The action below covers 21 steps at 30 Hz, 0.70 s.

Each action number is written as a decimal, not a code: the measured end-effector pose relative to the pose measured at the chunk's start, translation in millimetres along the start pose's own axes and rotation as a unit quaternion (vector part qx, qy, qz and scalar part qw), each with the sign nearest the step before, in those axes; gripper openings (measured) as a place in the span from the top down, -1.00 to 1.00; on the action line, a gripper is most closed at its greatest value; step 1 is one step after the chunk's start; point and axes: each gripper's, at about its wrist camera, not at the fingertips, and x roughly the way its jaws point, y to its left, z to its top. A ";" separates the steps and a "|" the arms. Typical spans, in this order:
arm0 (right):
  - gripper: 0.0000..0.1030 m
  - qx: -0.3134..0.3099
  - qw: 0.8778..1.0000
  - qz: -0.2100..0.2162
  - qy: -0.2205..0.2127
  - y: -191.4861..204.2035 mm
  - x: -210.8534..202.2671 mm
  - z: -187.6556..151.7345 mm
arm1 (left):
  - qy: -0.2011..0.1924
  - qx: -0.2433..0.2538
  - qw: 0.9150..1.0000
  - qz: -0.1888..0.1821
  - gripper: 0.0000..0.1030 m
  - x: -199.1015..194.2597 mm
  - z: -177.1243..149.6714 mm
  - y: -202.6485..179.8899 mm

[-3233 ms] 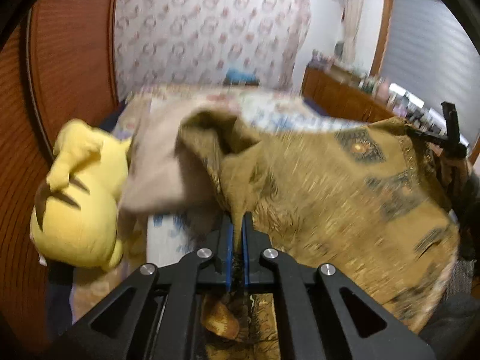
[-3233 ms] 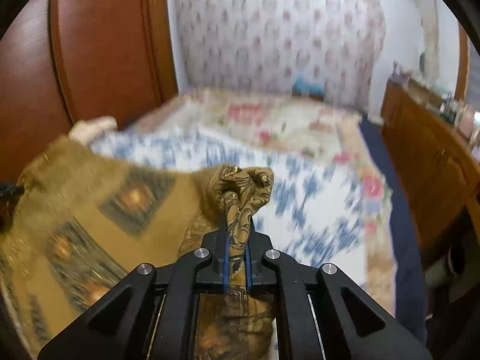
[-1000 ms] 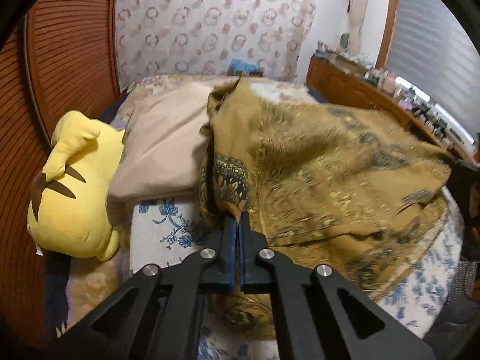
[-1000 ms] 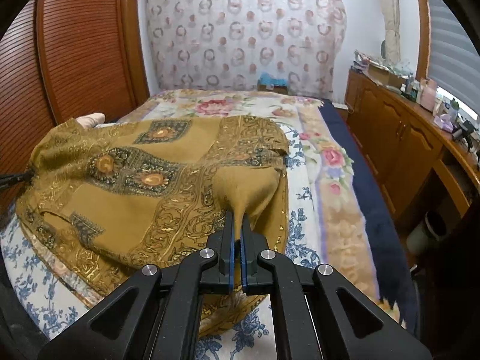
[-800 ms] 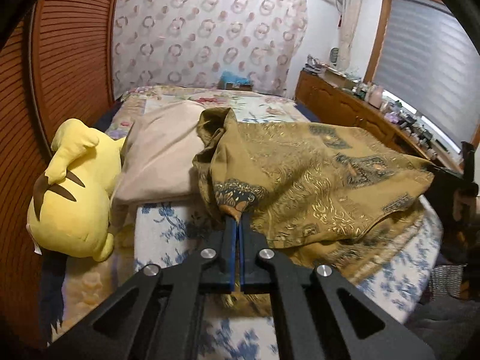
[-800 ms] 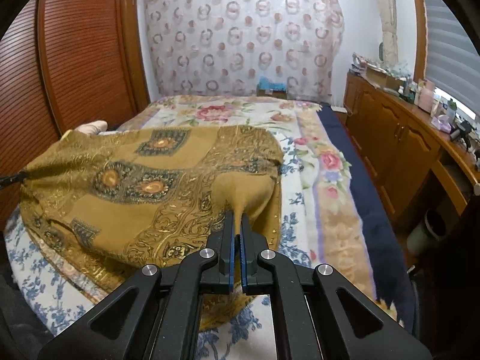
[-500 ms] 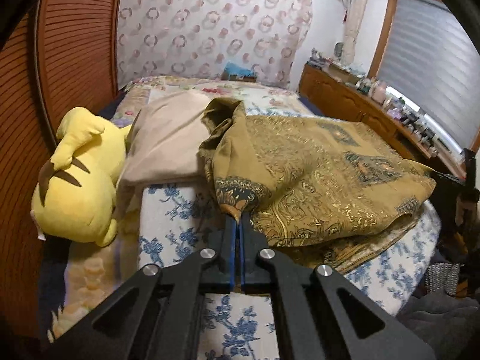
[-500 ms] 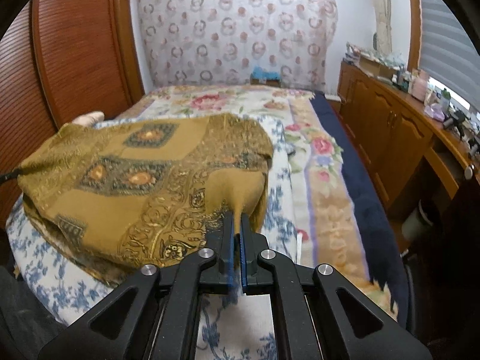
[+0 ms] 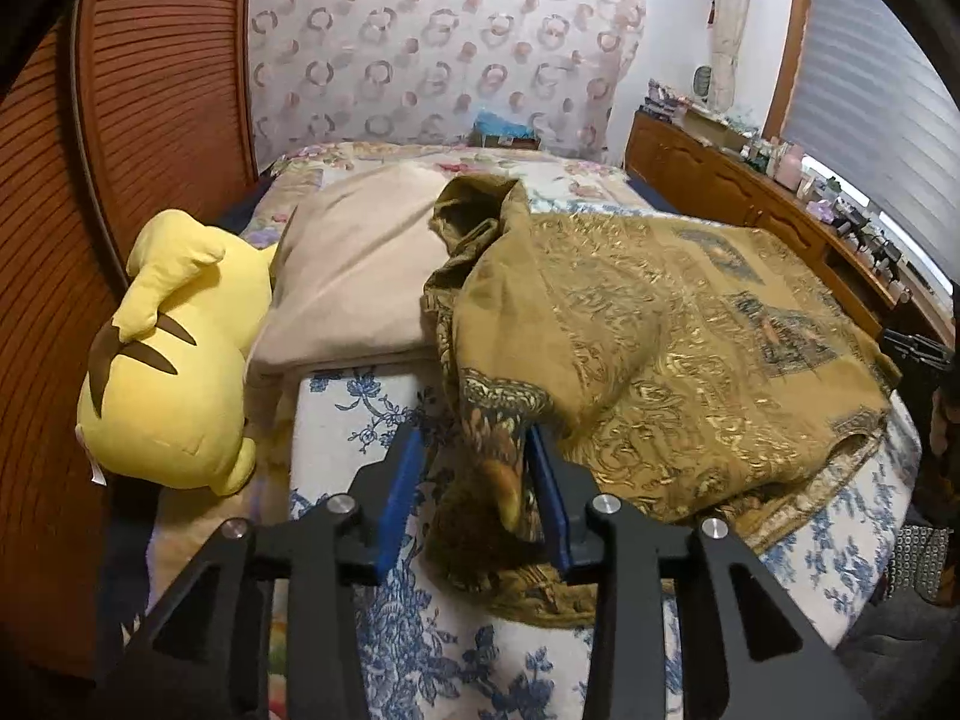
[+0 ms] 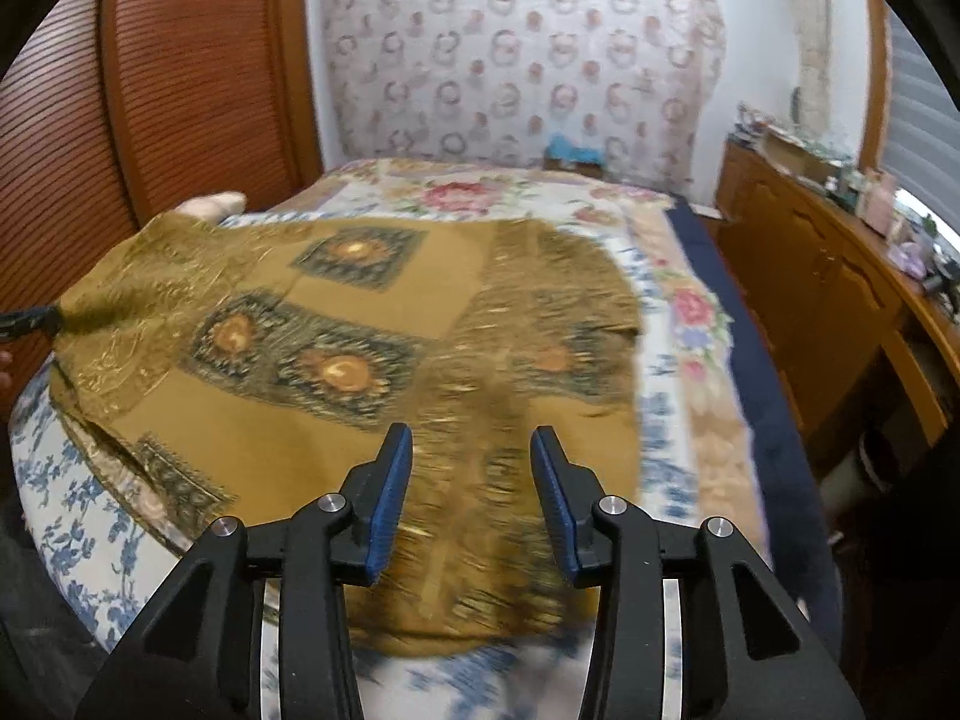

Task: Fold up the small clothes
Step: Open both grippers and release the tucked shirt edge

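Left gripper [image 9: 474, 468]: I see its jaws opening, blue pads apart. A bunched corner of the garment stands between them; it brushes the right pad, but neither pad presses on it.

Right gripper [image 10: 471, 480]: my jaws here are opening too, pads well apart. The garment lies under and between them, blurred in this view, with nothing clamped.

Garment [image 9: 660, 324]: a mustard-gold patterned piece, folded over on itself, spread across the near end of the bed. From the right wrist view [image 10: 336, 360] its top layer shows dark squares with orange centres. Its near edge lies close to the bed's near edge.

Far left corner of garment: a crumpled bit rides up against the pillow.

Bed [image 9: 354, 414]: covered in a white sheet with blue flowers at the near end and a floral quilt further back [image 10: 480, 192].

Pillow [image 9: 354, 276]: beige, at the left side of the bed, touching the garment's left edge.

Plush toy [image 9: 168, 354]: yellow with brown stripes, at the bed's left edge, pressed against the pillow.

Cabinet [image 10: 828, 300]: a wooden unit along the bed's right side, small items on top.

Curtain [image 10: 510, 60]: ring-patterned, beyond the far end of the bed.
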 end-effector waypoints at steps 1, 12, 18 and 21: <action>0.20 -0.004 1.000 0.006 0.003 4.6 6.8 0.9 | 0.007 0.000 1.000 0.004 0.31 6.0 0.0 0.8; 0.20 -0.025 0.998 0.036 0.040 39.0 44.9 -11.0 | 0.033 0.002 0.999 0.010 0.30 28.9 -2.6 3.3; 0.19 -0.012 0.999 0.037 0.036 40.7 40.2 -21.4 | 0.045 0.000 0.999 0.010 0.30 37.2 -5.0 5.5; 0.19 -0.017 0.999 0.026 0.034 44.5 36.2 -26.3 | 0.042 0.001 0.999 0.011 0.30 37.8 -7.4 4.7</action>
